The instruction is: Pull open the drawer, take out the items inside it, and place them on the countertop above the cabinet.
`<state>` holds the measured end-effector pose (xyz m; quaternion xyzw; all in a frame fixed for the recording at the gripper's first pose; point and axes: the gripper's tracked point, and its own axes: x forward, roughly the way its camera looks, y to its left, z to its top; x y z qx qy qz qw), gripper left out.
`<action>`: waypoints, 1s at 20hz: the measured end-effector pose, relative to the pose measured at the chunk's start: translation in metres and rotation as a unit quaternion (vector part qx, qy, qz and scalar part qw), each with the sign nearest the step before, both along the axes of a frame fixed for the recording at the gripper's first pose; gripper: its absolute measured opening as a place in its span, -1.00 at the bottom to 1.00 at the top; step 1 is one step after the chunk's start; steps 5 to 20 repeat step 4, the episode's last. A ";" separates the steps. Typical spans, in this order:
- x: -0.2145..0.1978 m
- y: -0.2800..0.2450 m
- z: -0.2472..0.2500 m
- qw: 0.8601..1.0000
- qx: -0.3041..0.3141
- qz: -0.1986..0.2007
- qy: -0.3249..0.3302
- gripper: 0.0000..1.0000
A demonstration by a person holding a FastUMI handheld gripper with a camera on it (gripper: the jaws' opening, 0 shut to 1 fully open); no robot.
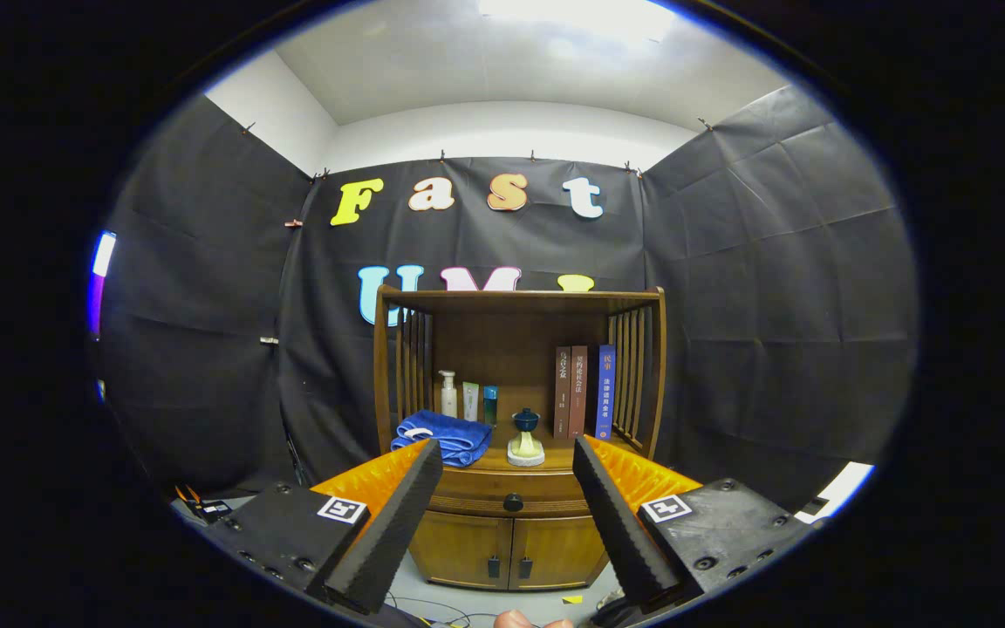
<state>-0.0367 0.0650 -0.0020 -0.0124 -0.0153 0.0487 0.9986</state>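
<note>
The gripper (pixel 507 453) is hanging open in the lower middle of the frame, its two fingers spread wide and gripping nothing. Between them — beyond the tips — the drawer (pixel 511 493) is sitting closed, its dark knob (pixel 513 502) centred. Above it, the countertop (pixel 546 458) is carrying a folded blue towel (pixel 443 436), bottles (pixel 468 399) and books (pixel 584 391).

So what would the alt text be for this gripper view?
The open gripper points at a wooden cabinet whose drawer is shut. On the countertop beyond the fingers sit a blue towel, bottles, a small lamp and books.
</note>
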 end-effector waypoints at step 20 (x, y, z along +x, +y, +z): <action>0.004 -0.005 -0.004 1.000 -0.002 -0.003 0.009 0.97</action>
